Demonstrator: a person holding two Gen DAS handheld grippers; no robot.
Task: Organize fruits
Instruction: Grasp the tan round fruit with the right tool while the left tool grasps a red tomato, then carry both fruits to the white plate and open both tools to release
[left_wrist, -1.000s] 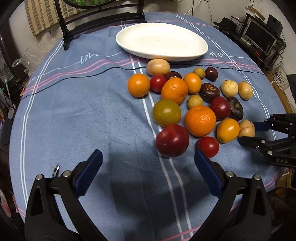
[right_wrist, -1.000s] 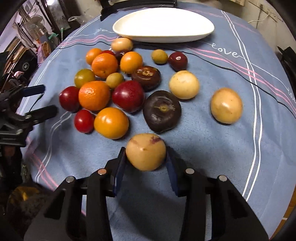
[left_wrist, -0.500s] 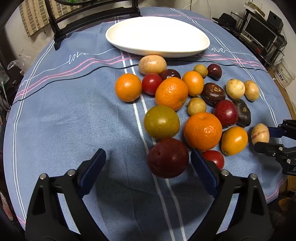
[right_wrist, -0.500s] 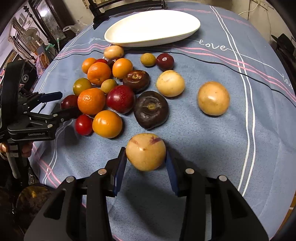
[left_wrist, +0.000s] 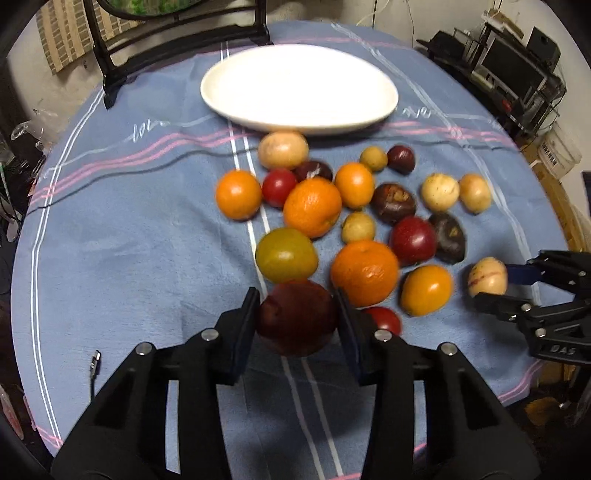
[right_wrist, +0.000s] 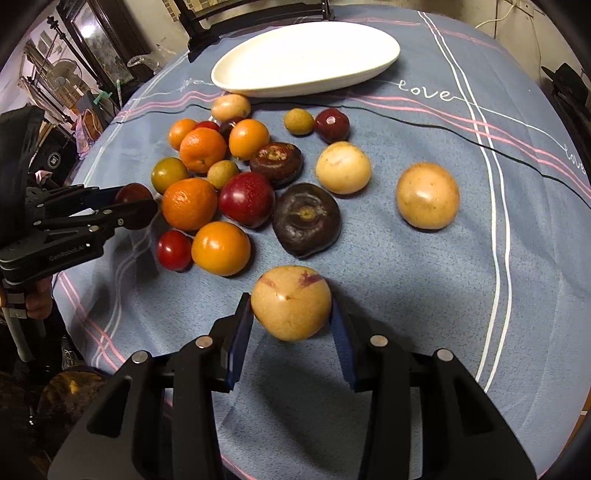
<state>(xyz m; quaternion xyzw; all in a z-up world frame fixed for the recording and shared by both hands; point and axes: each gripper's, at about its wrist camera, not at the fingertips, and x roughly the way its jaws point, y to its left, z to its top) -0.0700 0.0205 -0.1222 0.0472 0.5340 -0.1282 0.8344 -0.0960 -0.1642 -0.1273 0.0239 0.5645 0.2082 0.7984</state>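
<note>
The left gripper (left_wrist: 297, 317) points steeply down, its jaws closing with the pads against a dark red fruit (left_wrist: 295, 319). The right gripper (right_wrist: 291, 319) tilts down too, clamped on a yellow fruit (right_wrist: 291, 302).

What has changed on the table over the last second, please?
The left claw came forward around the dark red fruit, and its jaws are closing on it. The right claw stayed clamped on the pale yellow fruit. The white plate and other fruits are unmoved.
</note>
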